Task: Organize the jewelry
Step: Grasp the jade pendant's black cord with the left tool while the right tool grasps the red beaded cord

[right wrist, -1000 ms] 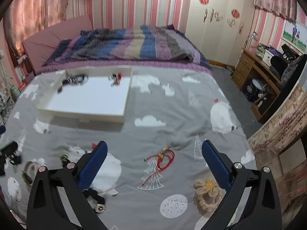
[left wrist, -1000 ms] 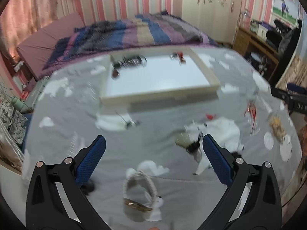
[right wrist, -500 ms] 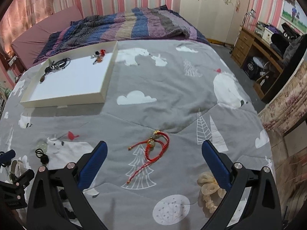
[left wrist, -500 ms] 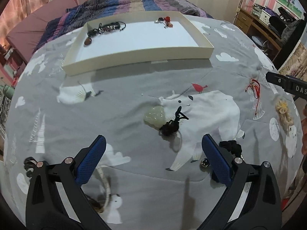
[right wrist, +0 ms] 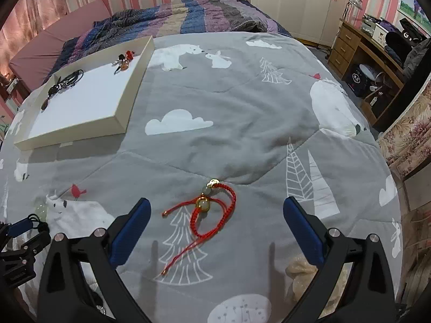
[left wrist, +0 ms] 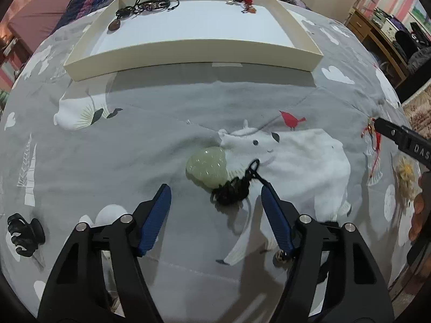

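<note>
jaws of both grippers stood apart over jewelry on the bed, the left pair closing.

the left gripper [left wrist: 215, 202] pointed down at a pale green pendant [left wrist: 207, 166] with a black cord [left wrist: 234, 188] bunched beside it; the cord lay between the blue pads, which did not press on it. the right gripper [right wrist: 215, 223] was wide open above a red braided bracelet [right wrist: 212, 210] with gold and green beads, not touching it. both pieces lay on the grey printed bedspread [right wrist: 242, 123], toward its near edge. farther up the bed sat a shallow cream tray [left wrist: 194, 56], holding a dark corded necklace [left wrist: 145, 6] and a small red charm [left wrist: 246, 2] along its far side. a black hair claw [left wrist: 25, 234] rested near the bed's left edge.
</note>
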`<action>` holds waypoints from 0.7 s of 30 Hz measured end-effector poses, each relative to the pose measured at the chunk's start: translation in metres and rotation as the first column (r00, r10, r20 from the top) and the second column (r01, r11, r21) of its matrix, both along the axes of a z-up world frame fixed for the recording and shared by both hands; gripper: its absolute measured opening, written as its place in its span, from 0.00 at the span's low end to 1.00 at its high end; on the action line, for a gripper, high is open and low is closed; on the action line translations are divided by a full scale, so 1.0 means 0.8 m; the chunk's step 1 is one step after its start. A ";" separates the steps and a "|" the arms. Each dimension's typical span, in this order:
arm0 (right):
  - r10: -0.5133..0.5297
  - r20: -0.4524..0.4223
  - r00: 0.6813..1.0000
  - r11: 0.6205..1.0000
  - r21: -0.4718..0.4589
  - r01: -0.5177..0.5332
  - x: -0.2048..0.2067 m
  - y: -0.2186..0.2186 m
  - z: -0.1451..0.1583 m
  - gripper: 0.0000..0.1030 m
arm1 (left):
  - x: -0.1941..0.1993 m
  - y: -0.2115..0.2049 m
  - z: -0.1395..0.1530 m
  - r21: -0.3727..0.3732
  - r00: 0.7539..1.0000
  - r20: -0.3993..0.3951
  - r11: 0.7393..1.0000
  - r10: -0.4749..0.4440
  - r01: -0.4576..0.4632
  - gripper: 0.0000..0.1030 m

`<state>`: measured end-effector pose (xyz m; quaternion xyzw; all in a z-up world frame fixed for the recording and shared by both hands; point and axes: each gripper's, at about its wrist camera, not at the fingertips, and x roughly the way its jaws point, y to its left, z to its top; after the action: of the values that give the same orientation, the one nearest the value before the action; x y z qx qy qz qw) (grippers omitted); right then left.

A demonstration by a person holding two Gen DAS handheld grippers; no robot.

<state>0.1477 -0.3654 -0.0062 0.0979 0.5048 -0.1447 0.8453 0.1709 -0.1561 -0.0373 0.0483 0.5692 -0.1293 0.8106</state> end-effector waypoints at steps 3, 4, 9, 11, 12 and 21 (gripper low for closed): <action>0.001 -0.006 1.000 1.000 -0.003 -0.001 0.005 0.000 -0.005 0.96 | 0.007 -0.001 -0.001 0.007 1.000 0.002 1.000 0.014 -0.014 0.53; 0.002 -0.009 1.000 1.000 -0.004 -0.002 0.005 0.001 -0.006 0.96 | 0.007 -0.002 -0.001 0.007 1.000 0.002 1.000 0.012 -0.012 0.51; 0.001 -0.027 1.000 1.000 -0.014 -0.002 0.010 0.002 -0.013 0.96 | 0.010 -0.005 -0.002 0.009 1.000 0.006 1.000 -0.004 0.004 0.36; 0.002 -0.032 0.999 1.000 -0.019 -0.002 0.009 0.002 -0.015 0.96 | 0.010 -0.003 -0.001 0.006 1.000 -0.005 1.000 -0.010 0.010 0.30; -0.001 -0.034 0.999 1.000 -0.024 0.000 0.009 0.003 -0.016 0.95 | 0.009 -0.002 -0.001 0.005 1.000 -0.015 1.000 -0.015 0.016 0.28; -0.004 -0.042 0.999 0.999 0.049 0.006 0.005 0.002 -0.028 0.48 | 0.014 0.009 -0.001 -0.032 0.997 -0.051 0.998 -0.052 0.051 0.23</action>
<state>0.1514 -0.3640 -0.0287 0.1167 0.5255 -0.1365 0.8316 0.1819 -0.1493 -0.0381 0.0471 0.5864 -0.1601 0.7927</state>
